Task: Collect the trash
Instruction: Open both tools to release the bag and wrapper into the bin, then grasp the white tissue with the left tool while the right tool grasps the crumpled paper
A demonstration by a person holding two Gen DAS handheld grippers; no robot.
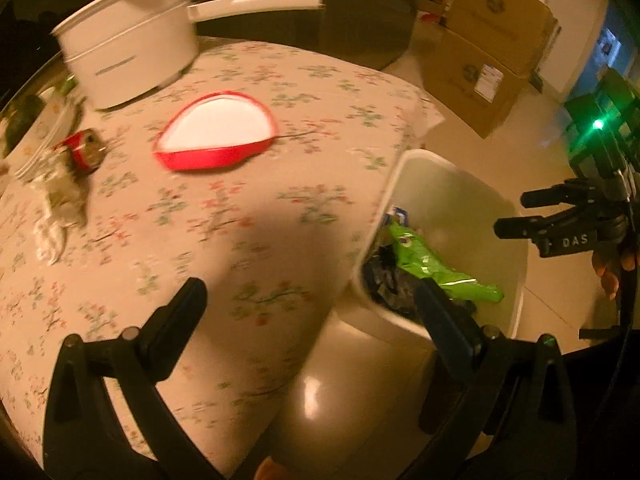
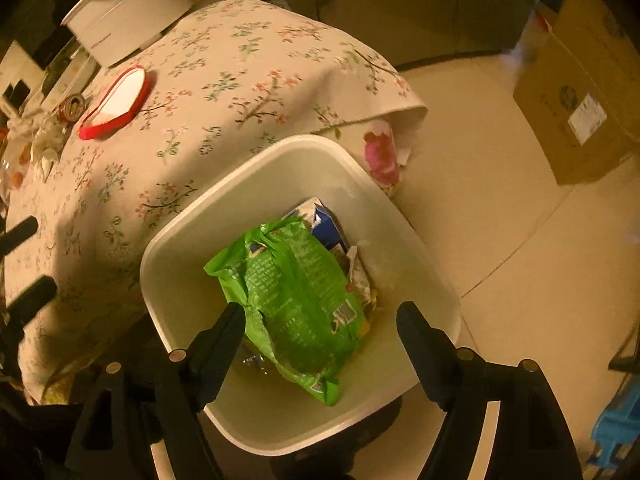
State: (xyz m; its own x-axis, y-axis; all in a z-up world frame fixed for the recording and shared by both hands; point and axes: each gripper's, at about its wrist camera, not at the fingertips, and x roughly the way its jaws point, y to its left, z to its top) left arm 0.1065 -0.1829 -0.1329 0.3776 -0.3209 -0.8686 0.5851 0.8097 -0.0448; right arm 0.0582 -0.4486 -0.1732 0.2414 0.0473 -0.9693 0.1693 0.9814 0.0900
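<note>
Left gripper (image 1: 308,292): jaws spread, nothing held, over bench (image 1: 240,208) edge. Crumpled wrappers (image 1: 60,196) remain at bench far left w/ can (image 1: 86,150). Right gripper (image 2: 320,316): jaws spread, empty, above white bin (image 2: 192,216) holding green bag (image 2: 296,296) & blue carton (image 2: 328,224).

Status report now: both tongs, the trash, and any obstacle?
Left tongs open, empty, over table edge. Right tongs open, empty, above white bin. Green bag inside bin. Crumpled wrapper on table. Nothing blocking.
</note>
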